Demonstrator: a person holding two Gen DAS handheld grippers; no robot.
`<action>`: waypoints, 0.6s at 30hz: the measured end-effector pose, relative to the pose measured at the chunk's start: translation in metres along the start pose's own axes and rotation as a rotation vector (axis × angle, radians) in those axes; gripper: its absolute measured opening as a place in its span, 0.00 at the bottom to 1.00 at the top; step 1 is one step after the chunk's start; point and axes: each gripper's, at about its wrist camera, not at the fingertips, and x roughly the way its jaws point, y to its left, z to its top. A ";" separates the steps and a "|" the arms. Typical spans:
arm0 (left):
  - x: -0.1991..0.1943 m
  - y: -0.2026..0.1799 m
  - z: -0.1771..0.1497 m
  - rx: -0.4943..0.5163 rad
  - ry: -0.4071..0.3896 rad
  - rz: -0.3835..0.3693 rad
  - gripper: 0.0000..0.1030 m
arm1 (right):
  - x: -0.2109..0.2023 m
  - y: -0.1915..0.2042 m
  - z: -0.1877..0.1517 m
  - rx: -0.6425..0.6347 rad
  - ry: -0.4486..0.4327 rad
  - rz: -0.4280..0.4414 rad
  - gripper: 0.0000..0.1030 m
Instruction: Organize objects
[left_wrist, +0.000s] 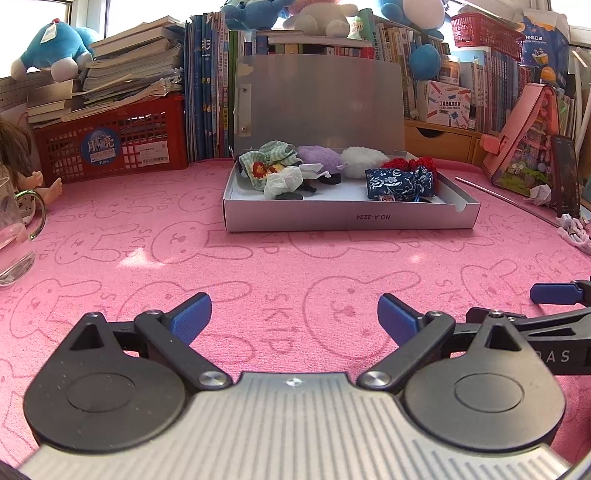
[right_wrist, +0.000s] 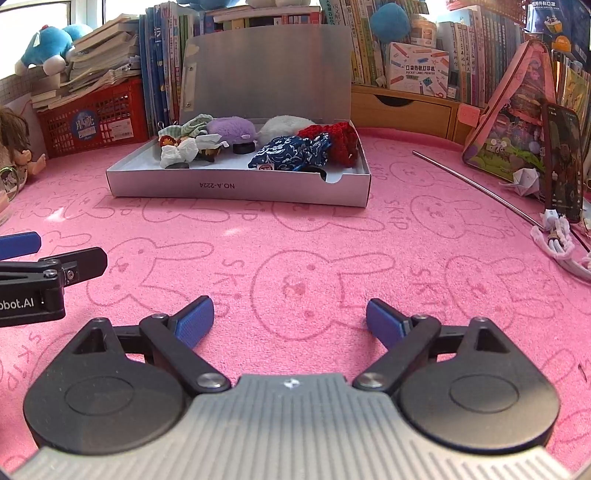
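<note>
Pink rabbit-print cloth (left_wrist: 295, 266) covers our desk, where the open grey box (left_wrist: 343, 218) of small fabric items sits ahead, backed by books, a red crate (left_wrist: 110, 147) and a glass mug (left_wrist: 14, 236) at left. We hold our left gripper (left_wrist: 294, 314) and right gripper (right_wrist: 290, 317) side by side, tilted down over bare cloth. Both jaws stand wide and empty.

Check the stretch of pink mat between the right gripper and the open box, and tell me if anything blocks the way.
Nothing visible does. Only bare pink mat lies between the open right gripper and the box. The metal rod lies off to the right, and the left gripper sits to the left.
</note>
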 end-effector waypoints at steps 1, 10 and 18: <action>0.001 0.000 -0.001 0.000 0.006 0.002 0.96 | 0.000 0.001 0.000 -0.004 -0.001 -0.002 0.91; 0.013 -0.002 -0.003 -0.011 0.071 0.002 0.96 | 0.003 0.001 -0.001 0.008 -0.006 -0.013 0.95; 0.018 -0.002 -0.003 -0.013 0.094 0.007 1.00 | 0.005 0.001 0.000 0.013 0.005 -0.012 1.00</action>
